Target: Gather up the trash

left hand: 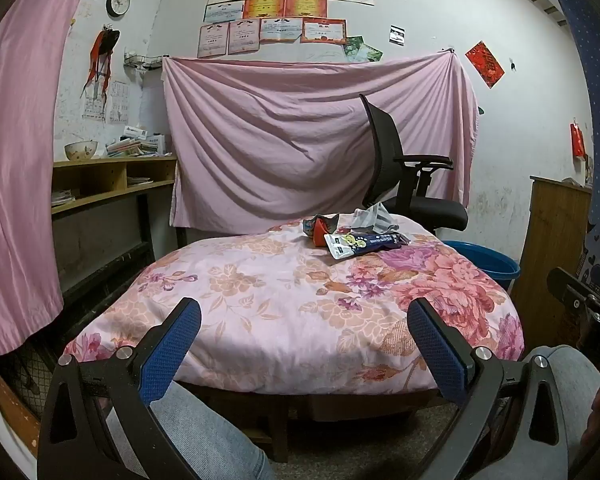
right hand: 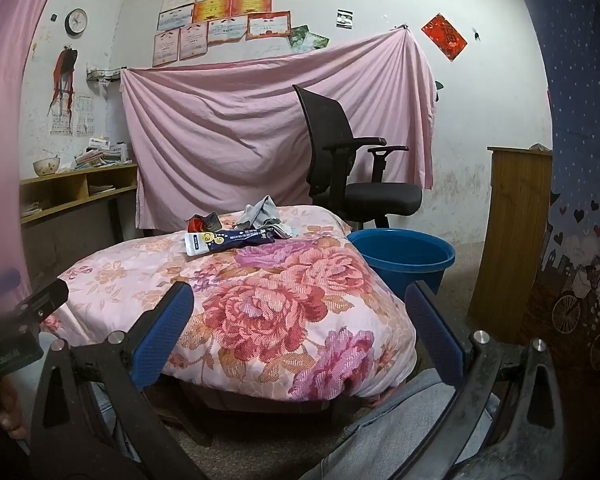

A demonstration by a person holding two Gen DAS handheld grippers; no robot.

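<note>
Several pieces of trash lie at the far end of a table covered by a floral quilt (left hand: 260, 300): a dark blue and white wrapper (left hand: 360, 243) (right hand: 228, 239), a crumpled red and grey wrapper (left hand: 320, 226) (right hand: 205, 222), and a crumpled grey-white wrapper (left hand: 374, 217) (right hand: 266, 214). A blue basin (right hand: 404, 256) (left hand: 488, 262) stands on the floor right of the table. My left gripper (left hand: 304, 324) is open and empty, near the table's front edge. My right gripper (right hand: 300, 312) is open and empty, over the front right corner.
A black office chair (right hand: 340, 160) stands behind the table against a hanging pink sheet (left hand: 300, 128). A wooden shelf desk (left hand: 108, 184) is at the left, a wooden cabinet (right hand: 508, 220) at the right. The person's knees (left hand: 204, 432) are below the grippers.
</note>
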